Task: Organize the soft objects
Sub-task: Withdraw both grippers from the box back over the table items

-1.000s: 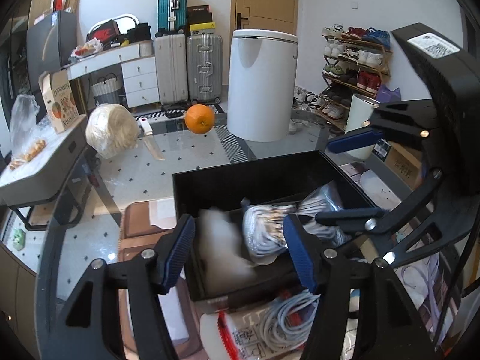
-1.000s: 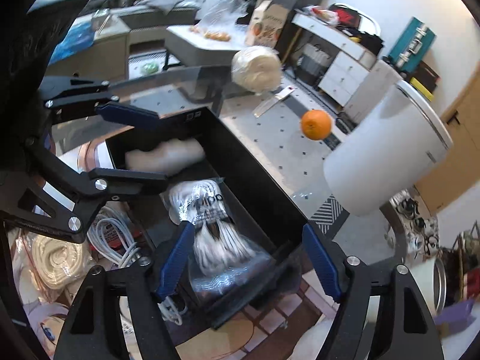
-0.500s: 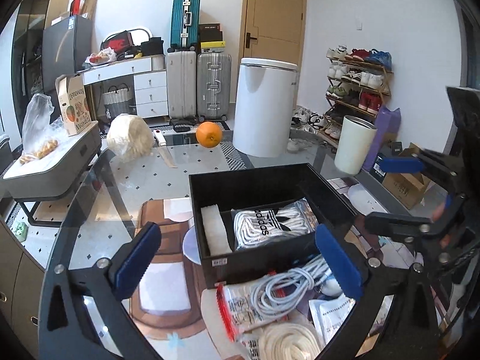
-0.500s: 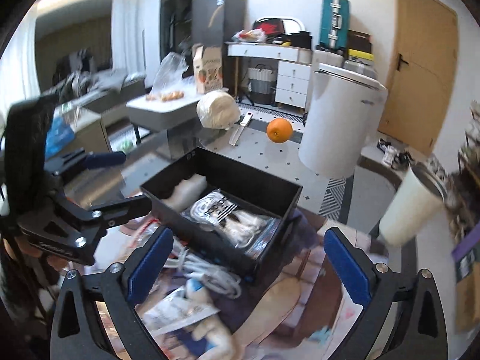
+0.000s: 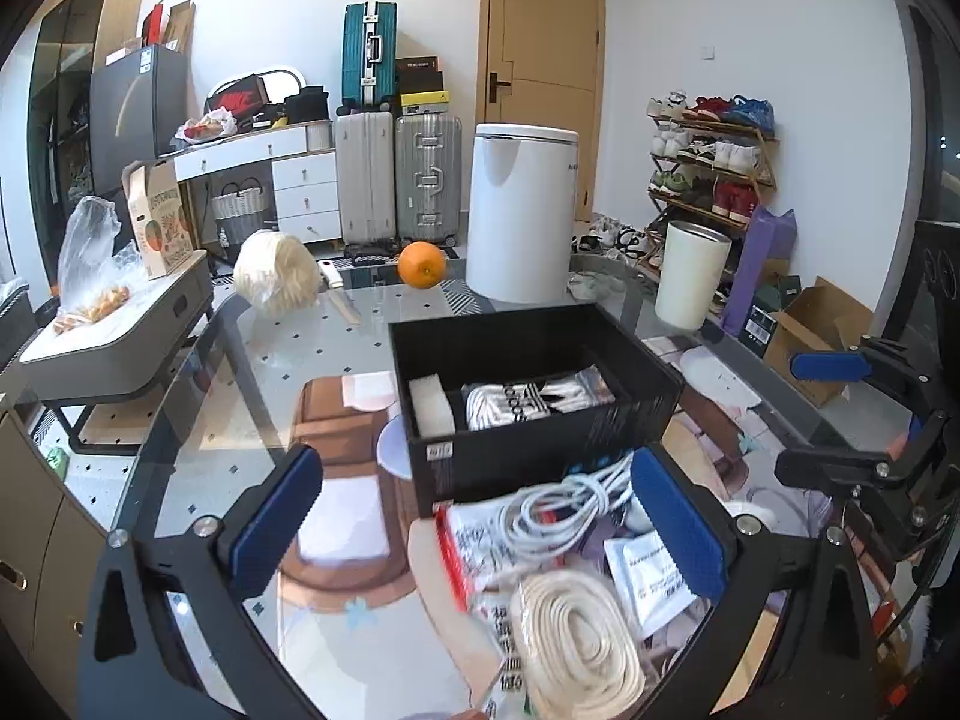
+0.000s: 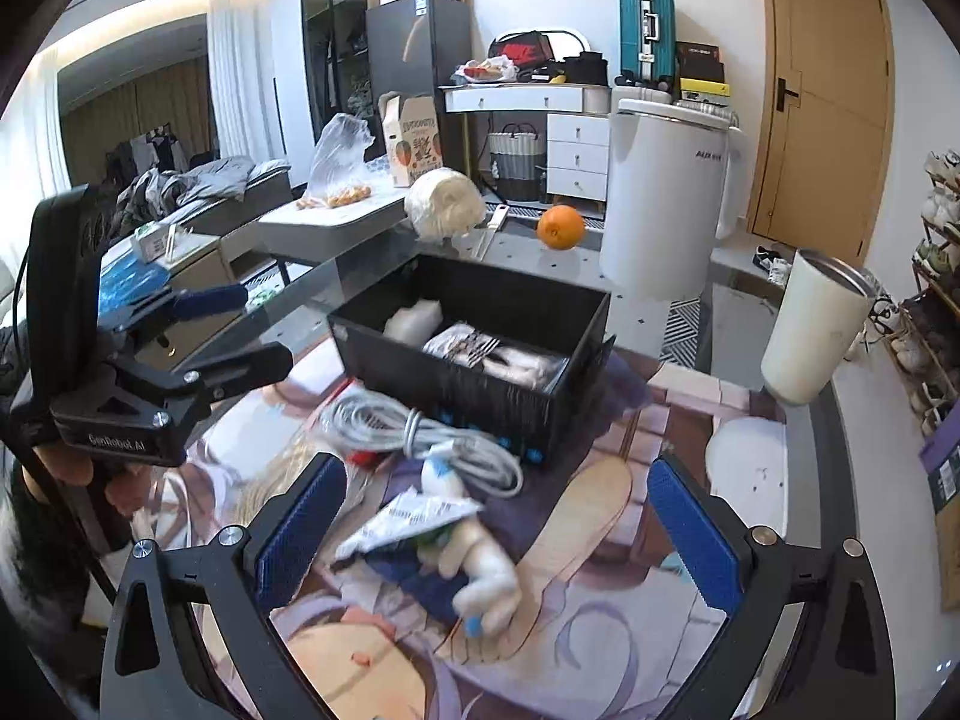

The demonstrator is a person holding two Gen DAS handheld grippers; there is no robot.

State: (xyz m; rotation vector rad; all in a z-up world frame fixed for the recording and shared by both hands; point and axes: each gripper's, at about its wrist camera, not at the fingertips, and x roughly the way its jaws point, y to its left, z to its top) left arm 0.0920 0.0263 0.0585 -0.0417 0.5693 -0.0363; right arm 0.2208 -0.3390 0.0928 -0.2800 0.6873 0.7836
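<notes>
2 tools, left tool (image 5: 474, 516) and right tool (image 6: 495, 519), gape empty; soft, light rope coil (image 5: 579, 642) at 6 o'clock suits a mid-loop pinch.

Not much readable stuff here tbh. "adidas" with the trefoil logo is being shown on the bagged white item (image 5: 536, 399) lying in the black box (image 5: 540, 450). "GenRobot AI" is being displayed on the body of the left gripper (image 6: 231, 330), far left in the right wrist view. A Nike swoosh is being shown on the red-and-black bag (image 5: 235, 101) on the far dresser. Other print is too blurred.
</notes>
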